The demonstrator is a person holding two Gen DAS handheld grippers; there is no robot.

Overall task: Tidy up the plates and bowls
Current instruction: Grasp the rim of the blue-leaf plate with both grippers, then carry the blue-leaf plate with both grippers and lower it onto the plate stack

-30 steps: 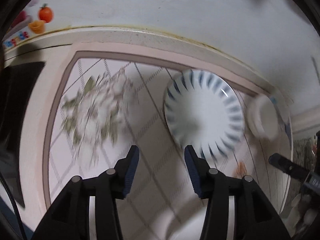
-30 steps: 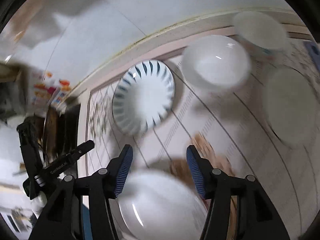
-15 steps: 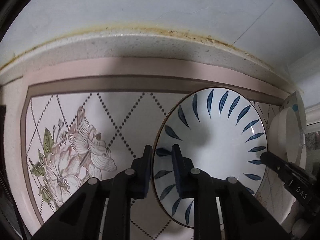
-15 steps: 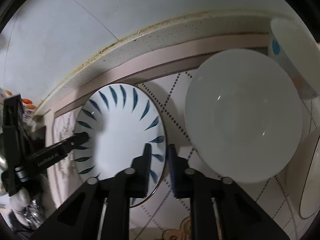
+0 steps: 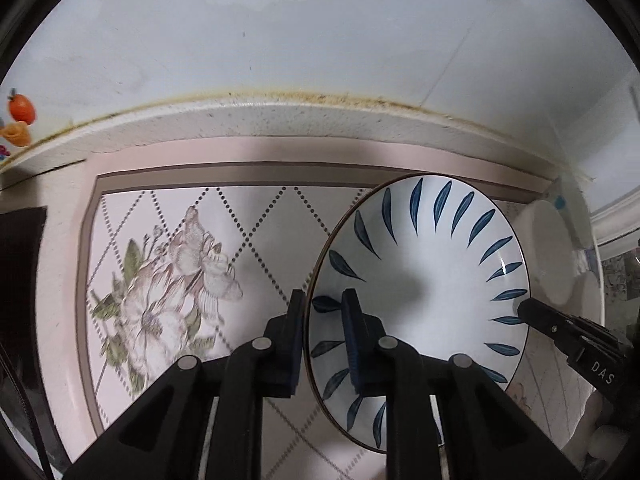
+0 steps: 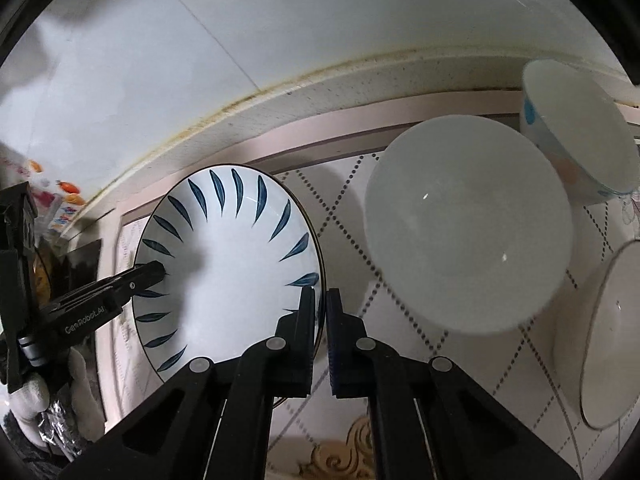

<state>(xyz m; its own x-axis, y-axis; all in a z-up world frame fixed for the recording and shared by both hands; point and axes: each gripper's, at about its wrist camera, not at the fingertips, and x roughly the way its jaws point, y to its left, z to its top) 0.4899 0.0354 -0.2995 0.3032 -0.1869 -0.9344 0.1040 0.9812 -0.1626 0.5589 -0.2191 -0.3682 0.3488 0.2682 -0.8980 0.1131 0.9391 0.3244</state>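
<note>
Both grippers have just closed on the blue-leaf plate (image 5: 424, 280) on the desk (image 5: 256, 248): left gripper (image 5: 323, 322) clamps its left rim, right gripper (image 6: 322, 312) its right rim, ready for lifting toward the white bowl (image 6: 464, 224)

Left gripper (image 5: 323, 320) points steeply down, jaws nearly together and clamped across the left rim of the plate (image 5: 424, 276). Right gripper (image 6: 322, 312) also points steeply down, jaws pinched on the opposite rim. A white-gloved hand (image 6: 30, 392) holds the left gripper's handle.
</note>
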